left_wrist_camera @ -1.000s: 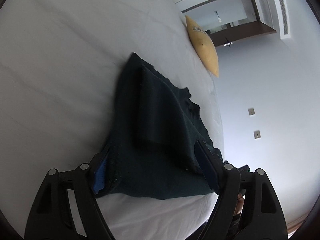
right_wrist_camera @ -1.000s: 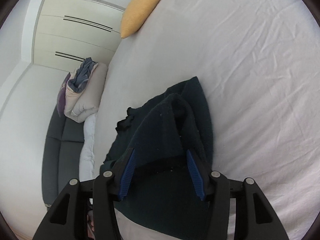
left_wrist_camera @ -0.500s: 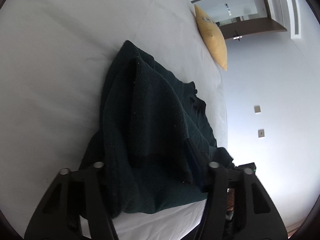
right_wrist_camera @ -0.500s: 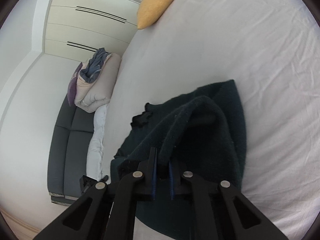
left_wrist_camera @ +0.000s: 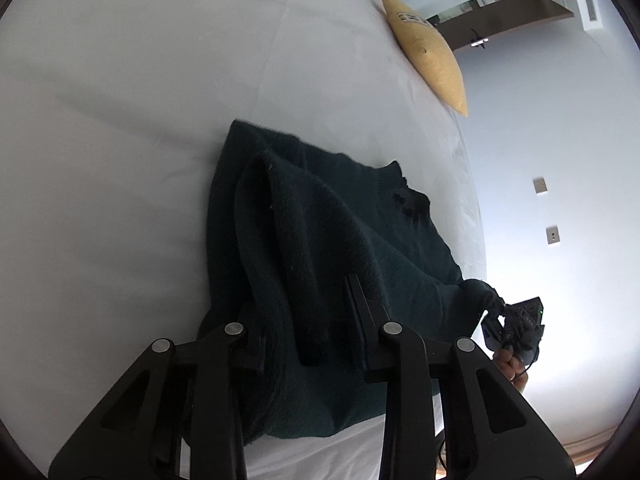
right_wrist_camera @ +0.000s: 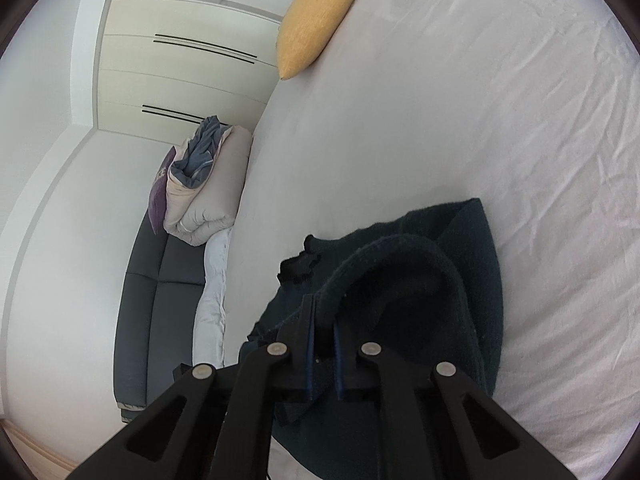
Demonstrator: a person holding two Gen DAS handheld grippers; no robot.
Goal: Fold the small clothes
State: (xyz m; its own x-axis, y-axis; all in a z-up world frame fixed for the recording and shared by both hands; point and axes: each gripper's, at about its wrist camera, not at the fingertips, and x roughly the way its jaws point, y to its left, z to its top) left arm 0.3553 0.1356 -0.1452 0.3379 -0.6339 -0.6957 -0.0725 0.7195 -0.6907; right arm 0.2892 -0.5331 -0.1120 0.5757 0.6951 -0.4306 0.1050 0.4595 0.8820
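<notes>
Pinching a thick rolled edge of the dark green garment [right_wrist_camera: 452, 300] between nearly closed blue pads, the right gripper [right_wrist_camera: 322, 338] lifts that fold into an arch above the bed [right_wrist_camera: 460, 100]. The left gripper [left_wrist_camera: 308, 320] has a bunched ridge of the same cloth lying between its fingers, which stand moderately apart; whether they press it I cannot tell. The garment [left_wrist_camera: 320, 240] is fuzzy knit, rumpled and partly doubled over, lying near the bed's side edge. A yellow cushion [right_wrist_camera: 320, 16] rests at the far edge, well apart.
</notes>
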